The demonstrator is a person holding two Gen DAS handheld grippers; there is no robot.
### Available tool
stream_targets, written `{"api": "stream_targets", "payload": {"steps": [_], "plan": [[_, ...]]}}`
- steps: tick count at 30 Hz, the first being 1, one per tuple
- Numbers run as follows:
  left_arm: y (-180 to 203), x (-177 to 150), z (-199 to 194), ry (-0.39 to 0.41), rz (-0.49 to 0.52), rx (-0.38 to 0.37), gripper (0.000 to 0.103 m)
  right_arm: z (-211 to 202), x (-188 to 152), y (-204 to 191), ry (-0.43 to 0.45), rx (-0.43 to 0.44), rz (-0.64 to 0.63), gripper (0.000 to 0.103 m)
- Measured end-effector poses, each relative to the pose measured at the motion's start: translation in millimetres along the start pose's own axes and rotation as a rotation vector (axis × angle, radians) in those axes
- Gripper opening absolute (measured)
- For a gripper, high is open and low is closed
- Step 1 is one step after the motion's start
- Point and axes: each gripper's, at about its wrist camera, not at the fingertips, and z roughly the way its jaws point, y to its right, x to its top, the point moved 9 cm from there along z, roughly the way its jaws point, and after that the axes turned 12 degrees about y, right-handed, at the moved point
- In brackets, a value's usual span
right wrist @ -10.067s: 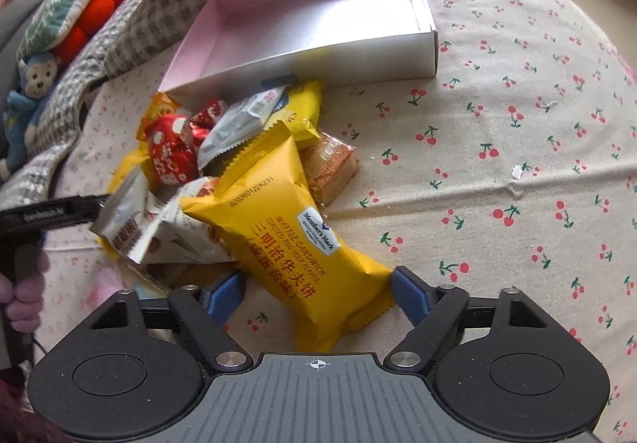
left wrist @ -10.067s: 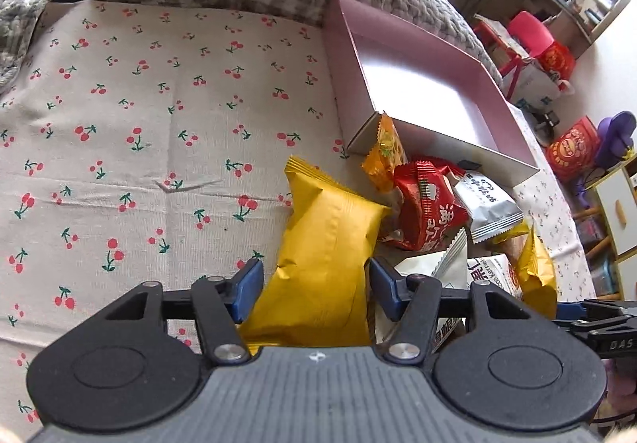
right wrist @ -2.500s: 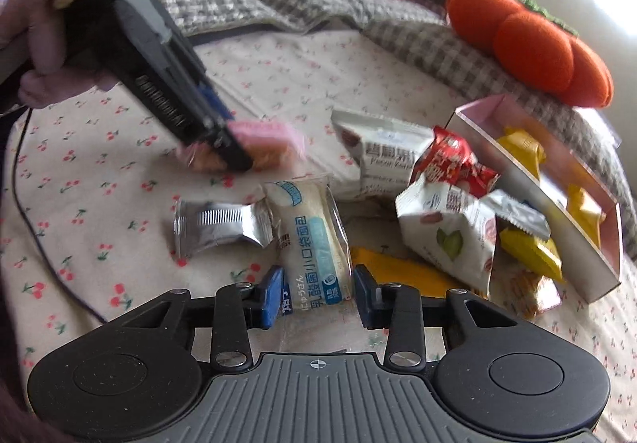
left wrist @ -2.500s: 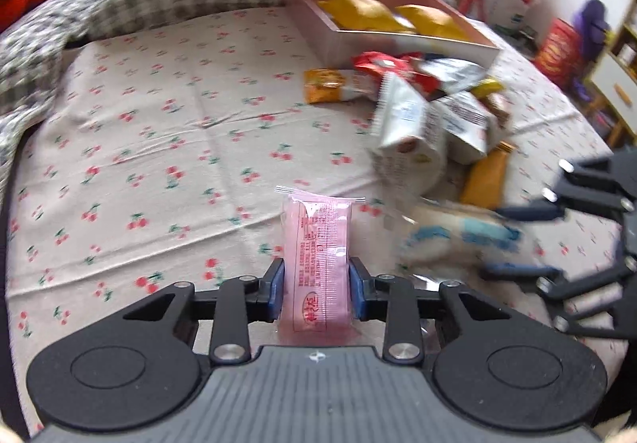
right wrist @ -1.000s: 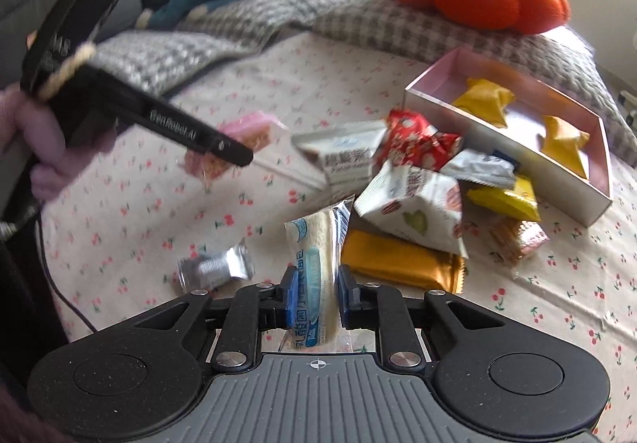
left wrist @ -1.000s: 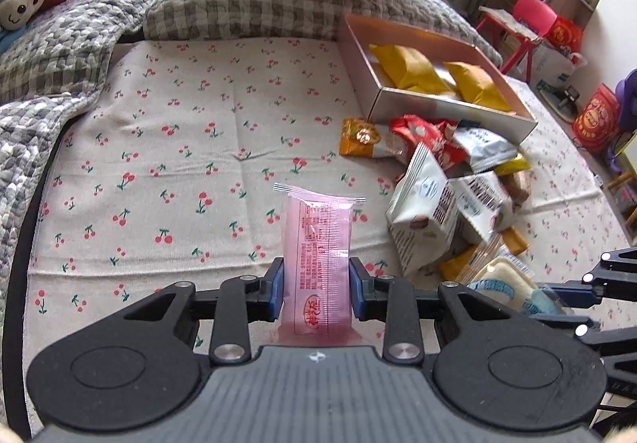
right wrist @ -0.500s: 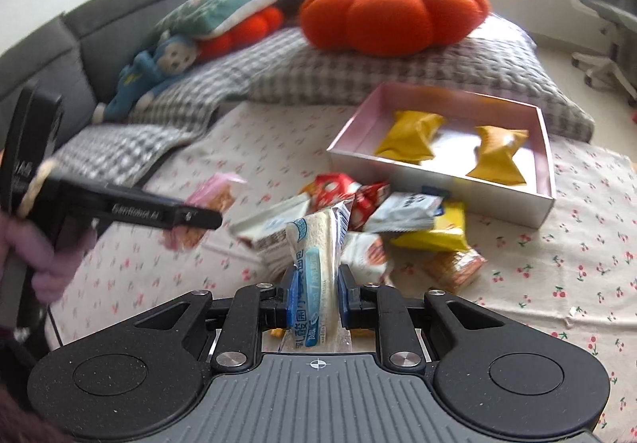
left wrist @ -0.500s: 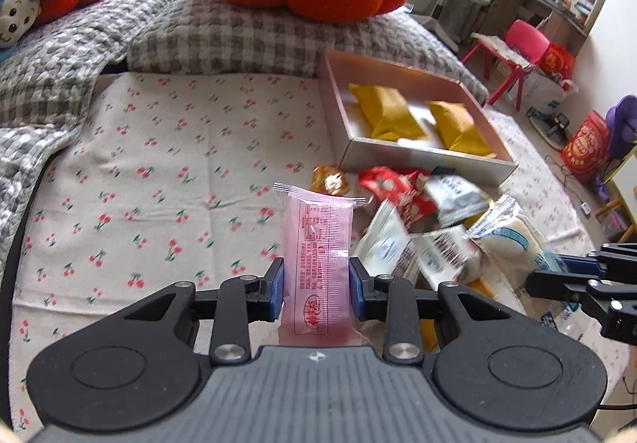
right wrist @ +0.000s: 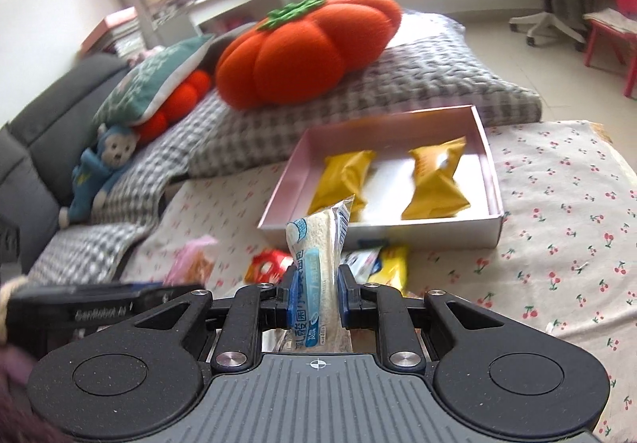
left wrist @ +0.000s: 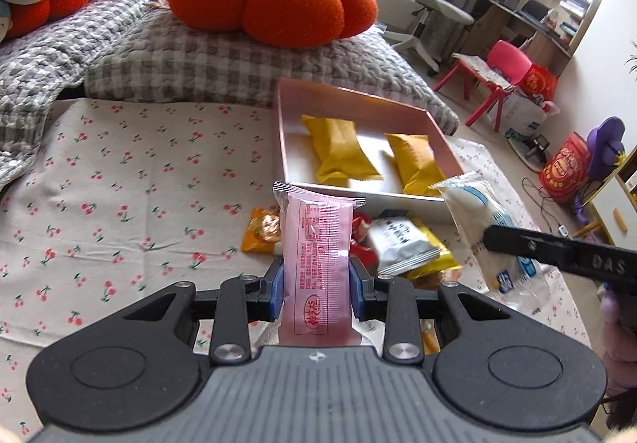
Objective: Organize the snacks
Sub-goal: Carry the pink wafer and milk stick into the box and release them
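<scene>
Pink plastic snack packet [left wrist: 317, 264] is clamped upright in left claw [left wrist: 316, 285]; white-blue bread packet [right wrist: 317, 276] in right claw [right wrist: 317, 293]. Open room is seen in pink cardboard box [left wrist: 358, 106] around two yellow packets [left wrist: 338, 152].

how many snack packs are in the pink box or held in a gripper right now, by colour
yellow packs in the pink box: 2
pink pack in the left gripper: 1
white and blue pack in the right gripper: 1
total: 4

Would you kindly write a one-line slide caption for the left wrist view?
Left tongs grip a pink snack packet above the cherry-print cloth, facing a pink box holding two yellow packets.
</scene>
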Motion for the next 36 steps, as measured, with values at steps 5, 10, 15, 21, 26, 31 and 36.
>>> {"api": "stream_targets", "payload": {"steps": [5, 10, 15, 21, 26, 31, 36], "plan": [[6.4, 6.6, 3.1, 0.024, -0.01, -0.005, 0.029, 8.2, 13.0, 12.9, 0.031, -0.019, 0.069, 0.018], [15.5, 14.8, 10.5, 0.052, -0.005, -0.013, 0.029, 18.0, 24.3, 23.7, 0.061, -0.03, 0.146, 0.019], [23.5, 28.8, 27.4, 0.093, 0.042, -0.01, 0.029, 28.7, 34.6, 35.7, 0.088, -0.041, 0.22, 0.019], [26.2, 47.4, 63.2, 0.123, 0.131, 0.014, 0.029, 56.9, 51.9, 44.5, 0.115, -0.047, 0.239, 0.019], [20.8, 45.5, 93.8, 0.097, 0.153, 0.07, 0.029, 85.0, 53.8, 55.8, 0.108, -0.089, 0.218, 0.019], [13.5, 36.0, 113.9, 0.062, 0.157, 0.12, 0.029, 107.2, 43.6, 66.8, 0.077, -0.113, 0.213, 0.019], [11.2, 34.6, 117.8, 0.058, 0.138, 0.108, 0.029, 120.0, 36.0, 72.1, 0.061, -0.131, 0.211, 0.019]]}}
